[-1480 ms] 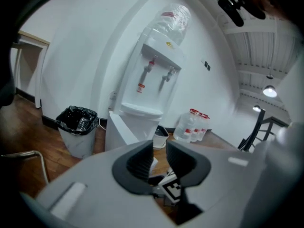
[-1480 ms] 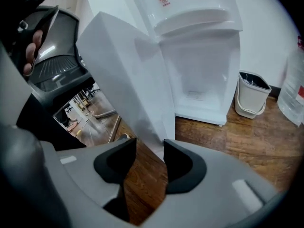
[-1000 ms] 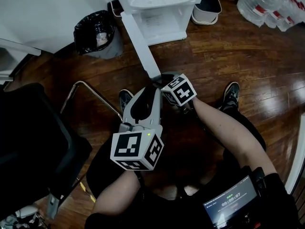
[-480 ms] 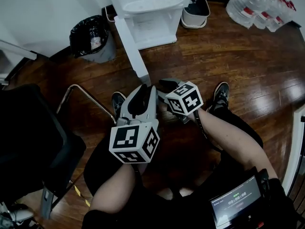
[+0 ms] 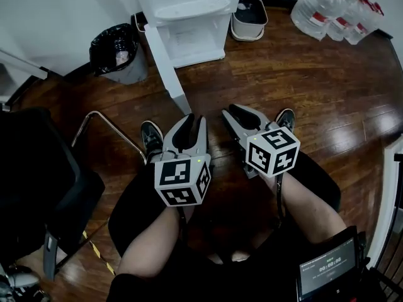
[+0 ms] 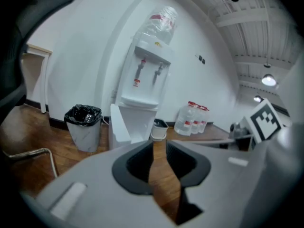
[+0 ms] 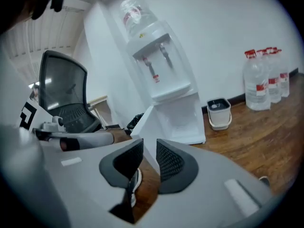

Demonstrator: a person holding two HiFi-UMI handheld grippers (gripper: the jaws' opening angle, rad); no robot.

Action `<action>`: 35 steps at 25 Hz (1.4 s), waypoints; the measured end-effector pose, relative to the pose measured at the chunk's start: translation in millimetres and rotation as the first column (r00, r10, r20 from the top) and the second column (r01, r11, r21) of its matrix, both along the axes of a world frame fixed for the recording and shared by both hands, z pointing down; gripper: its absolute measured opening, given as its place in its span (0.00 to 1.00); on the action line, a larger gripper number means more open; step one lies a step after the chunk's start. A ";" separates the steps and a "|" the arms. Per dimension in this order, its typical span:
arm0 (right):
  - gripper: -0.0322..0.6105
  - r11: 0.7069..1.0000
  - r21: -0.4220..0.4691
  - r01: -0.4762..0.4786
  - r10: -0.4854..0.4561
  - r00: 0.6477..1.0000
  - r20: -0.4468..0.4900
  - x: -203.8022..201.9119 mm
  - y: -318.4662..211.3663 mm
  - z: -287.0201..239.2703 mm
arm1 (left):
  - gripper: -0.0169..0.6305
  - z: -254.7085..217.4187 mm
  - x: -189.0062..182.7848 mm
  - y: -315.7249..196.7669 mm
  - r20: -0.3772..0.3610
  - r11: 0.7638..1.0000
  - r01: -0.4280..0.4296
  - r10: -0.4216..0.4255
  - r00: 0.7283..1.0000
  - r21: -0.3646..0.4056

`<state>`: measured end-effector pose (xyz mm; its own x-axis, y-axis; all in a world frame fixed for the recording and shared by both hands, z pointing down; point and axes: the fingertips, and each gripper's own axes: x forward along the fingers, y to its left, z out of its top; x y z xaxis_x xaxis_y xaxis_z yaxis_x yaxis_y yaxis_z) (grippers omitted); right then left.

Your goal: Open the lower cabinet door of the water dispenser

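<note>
The white water dispenser (image 5: pixel 189 17) stands at the top of the head view. Its lower cabinet door (image 5: pixel 165 68) is swung out toward me, and the white inside of the cabinet (image 5: pixel 192 39) shows. My left gripper (image 5: pixel 189 123) hovers over my lap and points at the door's free edge, well short of it; its jaws are a narrow gap apart with nothing between them. My right gripper (image 5: pixel 234 115) is beside it, clear of the door; its jaws are closing on nothing. The open door (image 6: pixel 121 125) also shows in the left gripper view, and the door (image 7: pixel 147 137) in the right gripper view.
A grey bin with a black bag (image 5: pixel 119 46) stands left of the dispenser and a white pail (image 5: pixel 249 17) right of it. Several water bottles (image 5: pixel 334 8) fill the far right corner. A black office chair (image 5: pixel 38 181) and its metal leg (image 5: pixel 107 128) are at my left.
My right gripper has pulled back from the door's edge toward me, to the right and upward, and its jaws have narrowed. The left gripper shifted only slightly.
</note>
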<state>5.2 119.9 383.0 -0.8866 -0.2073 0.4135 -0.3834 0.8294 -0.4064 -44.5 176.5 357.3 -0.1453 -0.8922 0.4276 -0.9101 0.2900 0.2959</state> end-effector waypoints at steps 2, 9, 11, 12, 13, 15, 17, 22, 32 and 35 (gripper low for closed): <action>0.14 0.996 0.090 0.005 -0.004 1.000 -0.015 -0.4 -6.9 -0.1 | 0.19 12.7 4.8 2.1 -0.008 1.000 -0.006 0.006 1.000 -0.029; 0.10 0.981 0.188 0.043 -0.041 0.999 -0.015 -21.7 -11.2 -7.3 | 0.19 12.3 6.0 -12.7 -0.022 0.999 -0.031 0.030 0.999 -0.011; 0.10 0.977 0.205 0.053 -0.053 0.999 -0.003 -25.1 -12.6 -13.6 | 0.19 10.5 2.7 -14.4 -0.025 0.999 -0.035 0.035 0.999 -0.007; 0.10 0.976 0.209 0.055 -0.057 0.998 0.000 -26.1 -13.8 -16.3 | 0.19 10.6 0.7 -14.7 -0.029 0.999 -0.036 0.036 0.999 -0.009; 0.10 0.977 0.206 0.054 -0.055 0.998 -0.001 -24.9 -14.7 -17.7 | 0.19 11.7 -0.3 -14.6 -0.036 0.999 -0.038 0.037 0.999 -0.014; 0.10 0.980 0.194 0.045 -0.044 0.999 -0.010 -18.1 -17.9 -16.6 | 0.19 16.0 0.5 -14.4 -0.045 0.999 -0.043 0.042 0.998 -0.027; 0.10 0.981 0.191 0.037 -0.035 0.999 -0.014 -13.6 -23.8 -15.1 | 0.19 19.1 0.7 -15.7 -0.037 0.998 -0.044 0.042 0.998 -0.034; 0.10 0.984 0.175 0.041 -0.039 0.999 -0.011 -11.1 -28.3 -16.2 | 0.19 22.5 4.4 -17.2 -0.031 0.998 -0.032 0.031 0.999 -0.049; 0.10 0.989 0.149 0.005 -0.003 1.000 -0.012 1.3 -31.7 -13.8 | 0.19 42.2 0.8 -7.3 -0.085 0.996 -0.007 0.000 0.996 -0.084; 0.10 0.990 0.144 -0.013 0.013 1.000 0.004 0.2 -35.7 -15.8 | 0.19 57.9 -10.4 -1.5 -0.046 0.992 -0.003 -0.003 0.999 -0.124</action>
<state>5.4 84.3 367.2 -0.8847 -0.2758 0.3759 -0.3934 0.8743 -0.2844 -54.9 175.0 415.2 -0.1231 -0.8320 0.5409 -0.8964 0.3271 0.2992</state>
